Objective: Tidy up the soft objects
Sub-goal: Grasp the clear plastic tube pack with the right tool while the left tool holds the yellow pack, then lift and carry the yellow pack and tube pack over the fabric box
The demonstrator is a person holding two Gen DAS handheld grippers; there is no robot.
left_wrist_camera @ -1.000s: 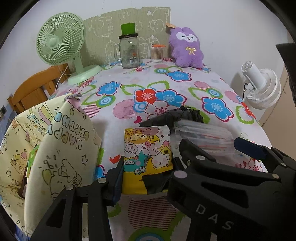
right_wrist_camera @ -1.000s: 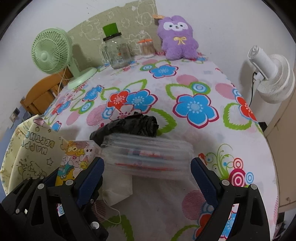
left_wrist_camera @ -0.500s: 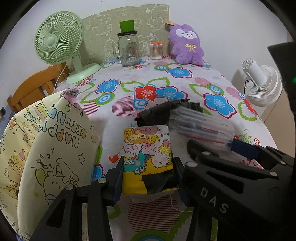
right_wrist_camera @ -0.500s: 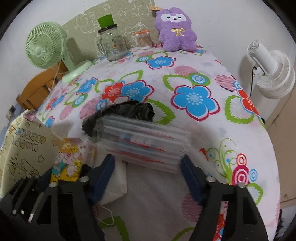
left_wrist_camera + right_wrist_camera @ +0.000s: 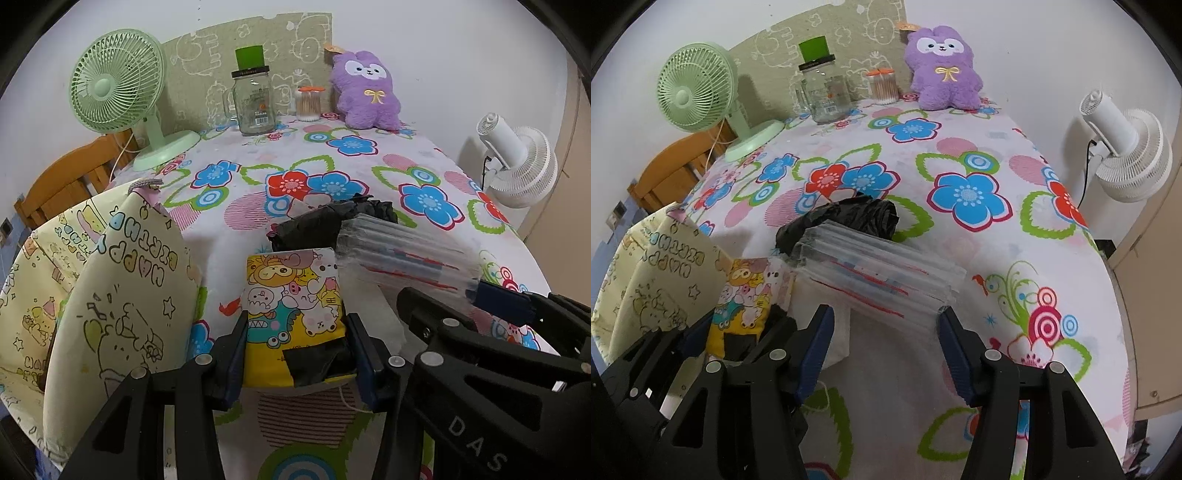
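Left gripper (image 5: 295,343) is clamped on the cartoon-print pouch (image 5: 293,295), pads pressed against both its sides, near the front edge of the flowery table (image 5: 979,155). Right gripper (image 5: 884,332) is closing around the stack of clear zip bags (image 5: 875,280); its near end sits between the pads, touching the right one at least. A crumpled black plastic bag (image 5: 849,221) lies just behind.
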